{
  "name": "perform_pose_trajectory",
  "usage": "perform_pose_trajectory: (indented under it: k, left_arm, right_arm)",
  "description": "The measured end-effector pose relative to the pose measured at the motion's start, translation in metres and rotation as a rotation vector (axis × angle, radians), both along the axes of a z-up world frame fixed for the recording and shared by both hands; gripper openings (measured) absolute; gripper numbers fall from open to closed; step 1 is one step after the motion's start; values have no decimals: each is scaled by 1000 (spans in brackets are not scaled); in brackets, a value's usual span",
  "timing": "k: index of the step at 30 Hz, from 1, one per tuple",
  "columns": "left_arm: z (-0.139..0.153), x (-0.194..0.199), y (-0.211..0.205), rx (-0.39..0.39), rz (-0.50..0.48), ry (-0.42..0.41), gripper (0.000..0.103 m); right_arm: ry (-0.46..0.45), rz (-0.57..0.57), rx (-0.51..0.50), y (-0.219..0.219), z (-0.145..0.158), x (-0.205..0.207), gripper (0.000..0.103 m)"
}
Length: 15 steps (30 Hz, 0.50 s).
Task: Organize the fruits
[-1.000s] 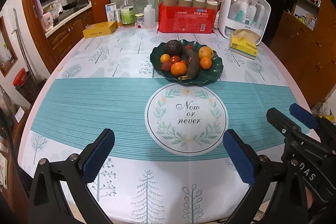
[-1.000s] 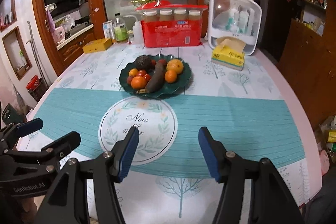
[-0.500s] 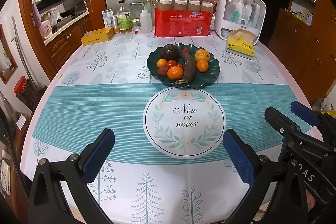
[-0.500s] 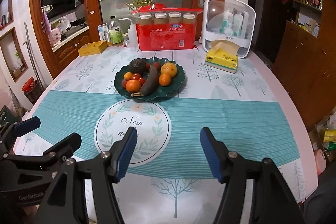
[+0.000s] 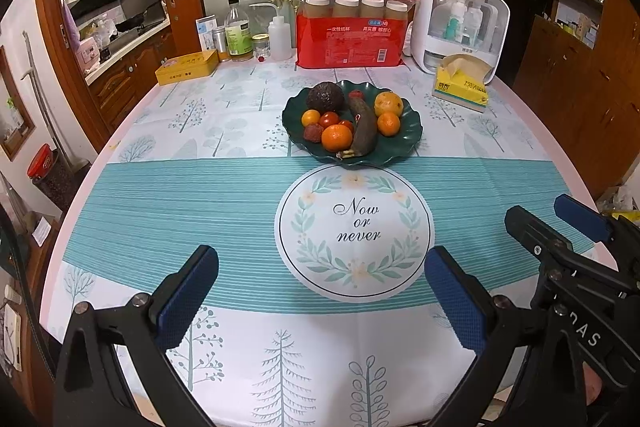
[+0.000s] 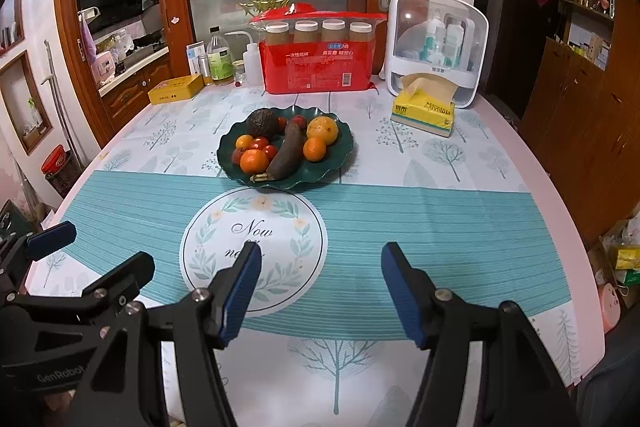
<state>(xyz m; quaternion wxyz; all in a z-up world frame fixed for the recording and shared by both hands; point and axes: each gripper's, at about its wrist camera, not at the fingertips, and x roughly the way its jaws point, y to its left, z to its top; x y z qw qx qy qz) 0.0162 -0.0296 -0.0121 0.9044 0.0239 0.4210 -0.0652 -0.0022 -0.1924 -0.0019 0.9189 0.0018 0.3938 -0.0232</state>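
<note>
A dark green wavy plate (image 5: 408, 143) (image 6: 340, 155) stands past the middle of the table and holds the fruit: an avocado (image 5: 325, 97) (image 6: 262, 123), a dark overripe banana (image 5: 363, 129) (image 6: 287, 153), oranges (image 5: 337, 138) (image 6: 254, 161), small tomatoes (image 5: 329, 119) and a yellow fruit (image 5: 388, 103) (image 6: 322, 129). My left gripper (image 5: 320, 287) is open and empty above the near edge of the table. My right gripper (image 6: 320, 283) is open and empty beside it, to the right. Each gripper shows at the edge of the other's view.
At the back stand a red pack of paper cups (image 5: 352, 35), a white storage box (image 5: 460, 27), a yellow tissue pack (image 5: 462, 85), a yellow tin (image 5: 186, 67) and bottles (image 5: 238, 35). A round "Now or never" print (image 5: 354, 231) lies before the plate. Cabinets flank both sides.
Both views have pulled back and risen a little, so the plate sits slightly farther off. Both grippers stay open and empty.
</note>
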Motion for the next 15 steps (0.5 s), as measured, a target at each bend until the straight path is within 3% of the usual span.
perform_pose_trajectory:
  k: [15]
  left_arm:
    - [-5,2,1,10,10,17,102]
  right_arm:
    - [15,-1,4,3,-8,2,63]
